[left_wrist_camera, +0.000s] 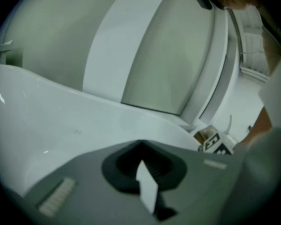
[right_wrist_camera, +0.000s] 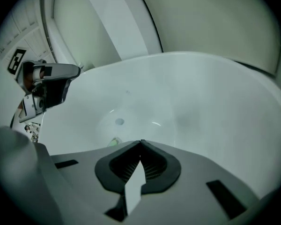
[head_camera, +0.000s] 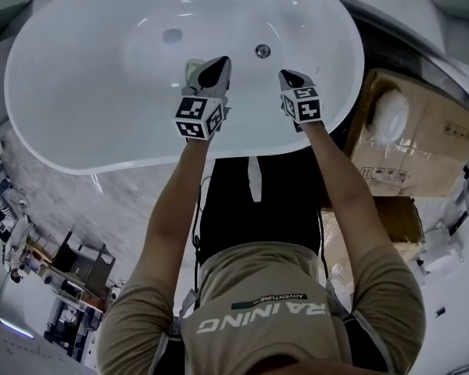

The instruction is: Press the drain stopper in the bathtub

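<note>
The white oval bathtub fills the top of the head view. Its round drain stopper lies on the tub floor, far left of both grippers; in the right gripper view the stopper shows as a small grey disc beyond the jaws. My left gripper hovers over the tub's middle, shut with nothing in it. The right gripper is beside it to the right, also shut and empty. Neither touches the stopper. A small greenish object sits on the tub floor by the left gripper's tip.
A round metal overflow fitting sits on the tub wall between the grippers. Cardboard boxes stand to the right of the tub. A second white tub rim curves at the upper right. The near rim is just below my arms.
</note>
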